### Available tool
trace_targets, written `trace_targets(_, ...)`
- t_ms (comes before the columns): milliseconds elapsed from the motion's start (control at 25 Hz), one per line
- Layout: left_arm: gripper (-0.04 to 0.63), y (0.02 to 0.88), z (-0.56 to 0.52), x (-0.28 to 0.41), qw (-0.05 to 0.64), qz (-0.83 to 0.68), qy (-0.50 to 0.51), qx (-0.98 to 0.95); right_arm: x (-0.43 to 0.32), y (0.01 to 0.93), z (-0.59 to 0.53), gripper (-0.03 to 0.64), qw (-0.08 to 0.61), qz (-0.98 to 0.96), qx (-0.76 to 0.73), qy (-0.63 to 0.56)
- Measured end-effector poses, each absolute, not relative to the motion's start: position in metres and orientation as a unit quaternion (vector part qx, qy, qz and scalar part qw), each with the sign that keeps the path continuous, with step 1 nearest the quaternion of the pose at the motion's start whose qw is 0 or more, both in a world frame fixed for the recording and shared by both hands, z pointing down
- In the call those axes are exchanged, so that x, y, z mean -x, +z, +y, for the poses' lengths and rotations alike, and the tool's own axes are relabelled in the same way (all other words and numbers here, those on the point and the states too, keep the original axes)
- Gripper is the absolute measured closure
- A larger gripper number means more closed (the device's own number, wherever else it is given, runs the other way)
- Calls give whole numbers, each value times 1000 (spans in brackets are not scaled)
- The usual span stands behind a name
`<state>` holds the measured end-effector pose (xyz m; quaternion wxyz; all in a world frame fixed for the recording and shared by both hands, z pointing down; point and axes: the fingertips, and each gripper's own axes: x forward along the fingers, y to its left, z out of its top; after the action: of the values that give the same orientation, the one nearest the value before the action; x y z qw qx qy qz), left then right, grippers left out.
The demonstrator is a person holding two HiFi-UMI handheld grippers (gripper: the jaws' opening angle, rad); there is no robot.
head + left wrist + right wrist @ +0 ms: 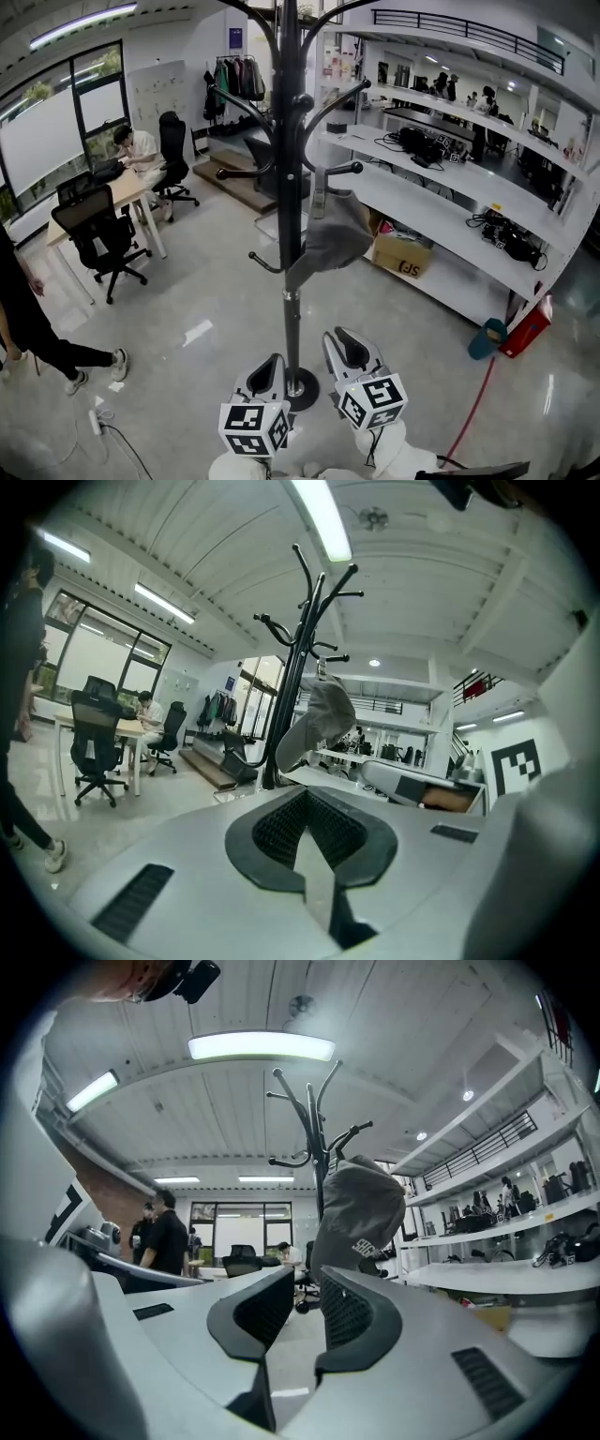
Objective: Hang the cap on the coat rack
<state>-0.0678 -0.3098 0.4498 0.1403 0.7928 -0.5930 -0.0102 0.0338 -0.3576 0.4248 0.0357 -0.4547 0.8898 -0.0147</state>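
A grey cap [336, 236] hangs on a lower hook of the black coat rack [291, 169], brim drooping down beside the pole. Neither gripper touches it. Both grippers are low in the head view, near the rack's round base [302, 389]. My left gripper [268, 373] is just left of the pole, jaws closed together and empty. My right gripper [350, 350] is just right of the pole, jaws slightly apart with nothing between them. The left gripper view looks up at the cap [319, 726] on the rack [298, 658]. The right gripper view shows the cap [358, 1211] close ahead and above.
White shelving [441, 192] with electronics runs along the right, a cardboard box [403, 253] beneath it. A desk [112, 192] with a seated person and black office chairs [98, 234] stands at left. Another person's legs [47, 347] cross the left edge. A red hose [473, 403] lies at right.
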Motion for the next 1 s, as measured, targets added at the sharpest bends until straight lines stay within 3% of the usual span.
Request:
trace_targets(200,595,457,-308,53,140,-592,-7,-794,-32,436,-340,592,16,896,443,-13)
trace_targets(760,595,450,-286,28,121,-578,-18,-807,-41,442,-301,603,4,901,433,-17)
trace_targets(1000,595,443,-263,50,114,-567,-26,-815,-20,442,-280,603,3,893,449,-18)
